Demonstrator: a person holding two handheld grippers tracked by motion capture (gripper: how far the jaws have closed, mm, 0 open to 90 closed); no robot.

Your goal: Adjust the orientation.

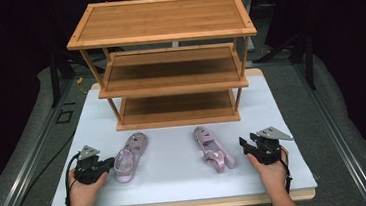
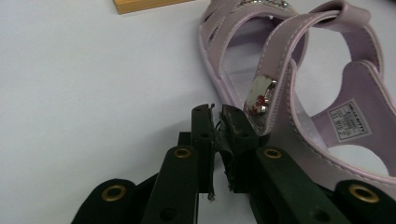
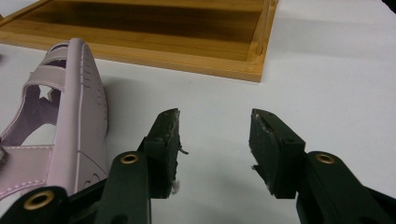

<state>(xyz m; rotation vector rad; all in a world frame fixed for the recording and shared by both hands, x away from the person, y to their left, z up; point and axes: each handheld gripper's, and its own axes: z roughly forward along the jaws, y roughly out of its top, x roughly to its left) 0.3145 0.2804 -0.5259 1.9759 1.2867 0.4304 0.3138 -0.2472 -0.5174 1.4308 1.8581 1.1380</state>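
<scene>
Pink-lilac plastic makes up both small sandals on the white counter (image 1: 175, 154), each with cut-out straps over the toe and a looped heel strap. The left sandal (image 1: 129, 157) lies just beside the left claw (image 1: 110, 162), toe pointing away from it toward the rack; in the left gripper view its ankle strap (image 2: 285, 51) arches up just ahead and to the right of the jaw tips, carrying a small shiny metal charm with red dots (image 2: 259, 95), and a printed label shows on the insole. The left claw's jaws stand nearly together with only a sliver of gap, empty, their tips close against the sandal's side rim, though contact cannot be told. The right sandal (image 1: 212, 148) lies tipped on its side, near the right claw (image 1: 245, 145) and to its left; in the right gripper view its pale sole faces the camera. The right claw's jaws stand wide apart over bare counter, holding nothing. Beyond both claws stands a three-tier bamboo shoe rack (image 1: 167, 59), its lowest shelf resting on the counter, with all its shelves bare. A hand grips each tool from below.
</scene>
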